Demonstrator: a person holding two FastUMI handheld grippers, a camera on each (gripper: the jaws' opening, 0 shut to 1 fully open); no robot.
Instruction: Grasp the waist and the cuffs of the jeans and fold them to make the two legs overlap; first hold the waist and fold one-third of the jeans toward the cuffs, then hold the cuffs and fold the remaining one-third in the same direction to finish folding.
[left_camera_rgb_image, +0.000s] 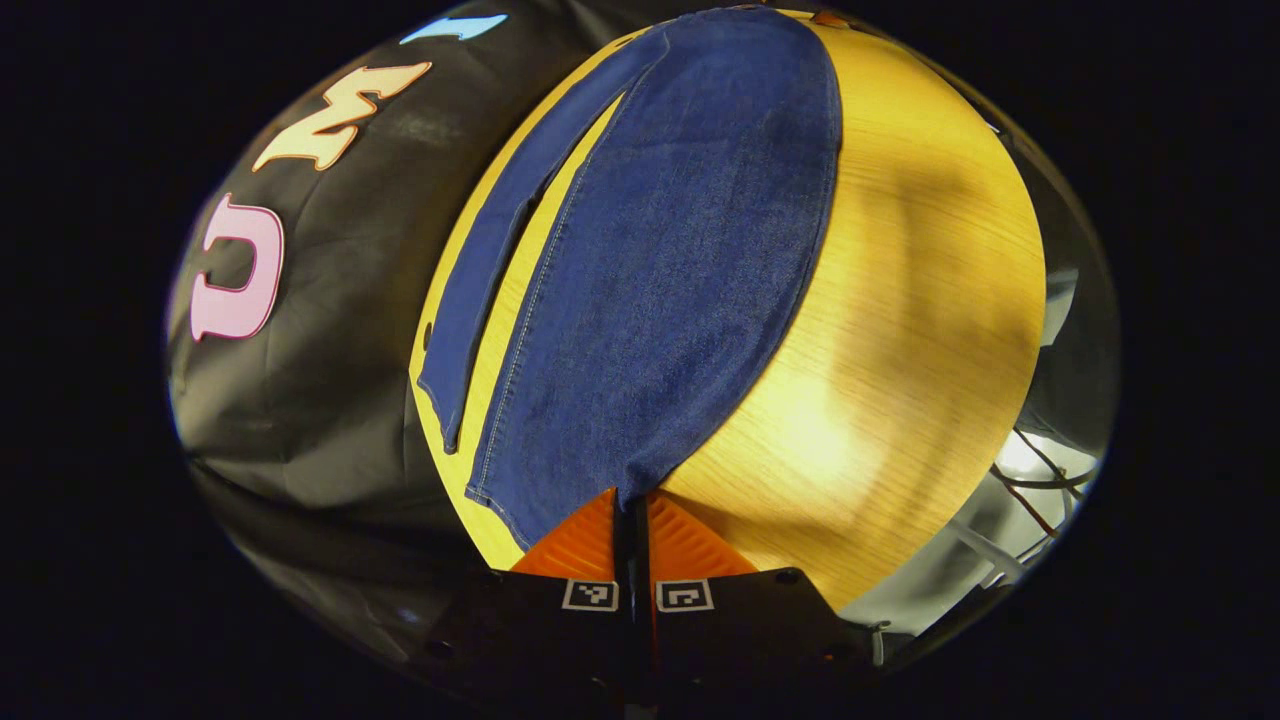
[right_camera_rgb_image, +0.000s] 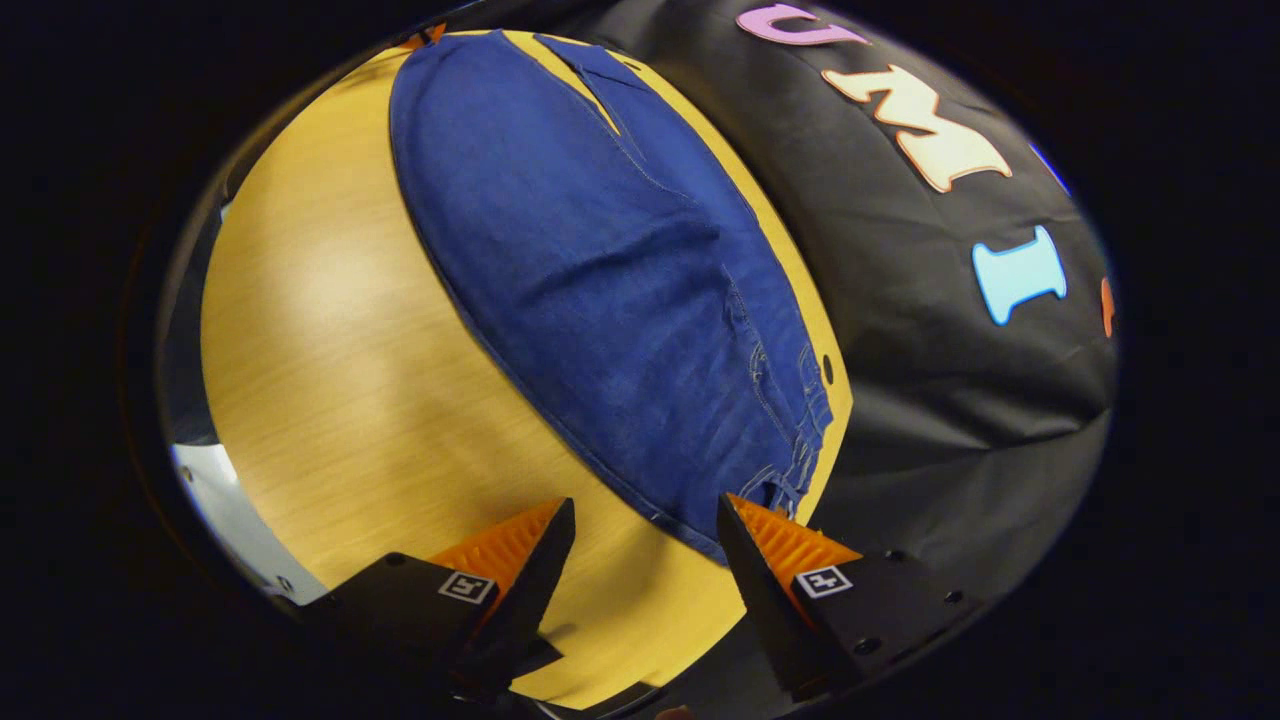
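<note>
The jeans (left_camera_rgb_image: 660, 260) lie flat along a wooden table (left_camera_rgb_image: 900, 330), close to its far edge beside the black cloth wall (left_camera_rgb_image: 330, 300), with one leg resting largely over the other and a narrow strip of the lower leg (left_camera_rgb_image: 480, 270) showing along the wall side. In the left gripper view, the left gripper (left_camera_rgb_image: 632, 520) has its fingers drawn together with only a thin gap between them, and the corner of the cuff end appears to run into that gap, so it seems to pinch the denim there. In the right gripper view, the right gripper (right_camera_rgb_image: 645, 530) stands wide apart at the waist end (right_camera_rgb_image: 780, 470), one finger just touching the waistband edge and the other over bare table (right_camera_rgb_image: 330, 380), holding nothing. The leg-overlap step looks about complete; the first third-fold from the waist is not yet begun. The next move likely calls for the right gripper to advance over the waistband and close, with a second hold on the waist for an even lift.
</note>
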